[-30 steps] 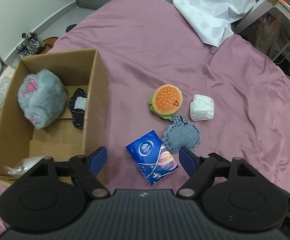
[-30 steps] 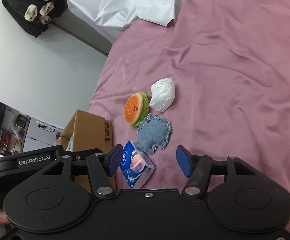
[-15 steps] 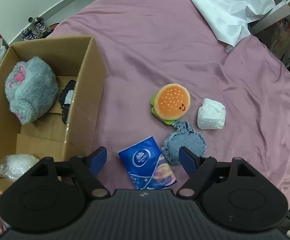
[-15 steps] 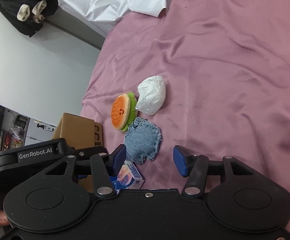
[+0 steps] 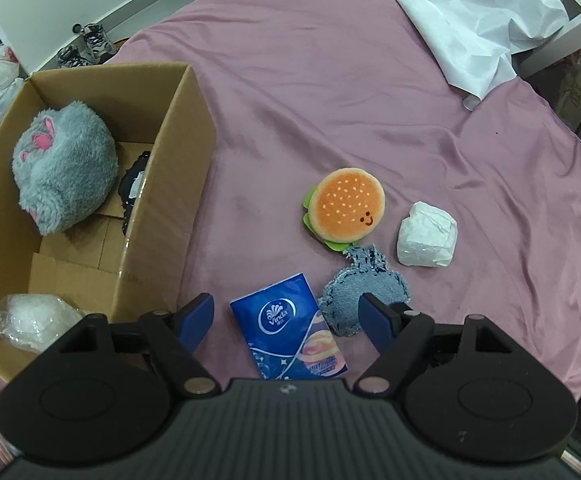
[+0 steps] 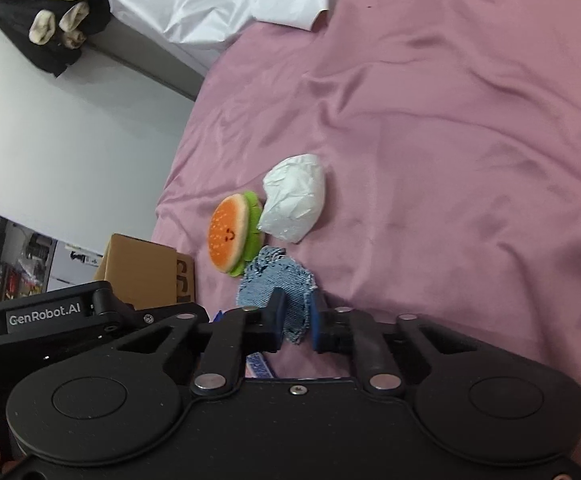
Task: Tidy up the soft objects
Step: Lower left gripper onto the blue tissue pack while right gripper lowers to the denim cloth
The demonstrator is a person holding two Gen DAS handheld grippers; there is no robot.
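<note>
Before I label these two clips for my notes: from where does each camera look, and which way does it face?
Left wrist: sits on the open left gripper, looks steeply down at tissue pack and cardboard box; only its fingers show.
Right wrist: sits on the right gripper, shut on the denim patch, looks slantwise across the bed; a fingertip shows bottom left.
Shared: burger plush, white packet, denim patch.
</note>
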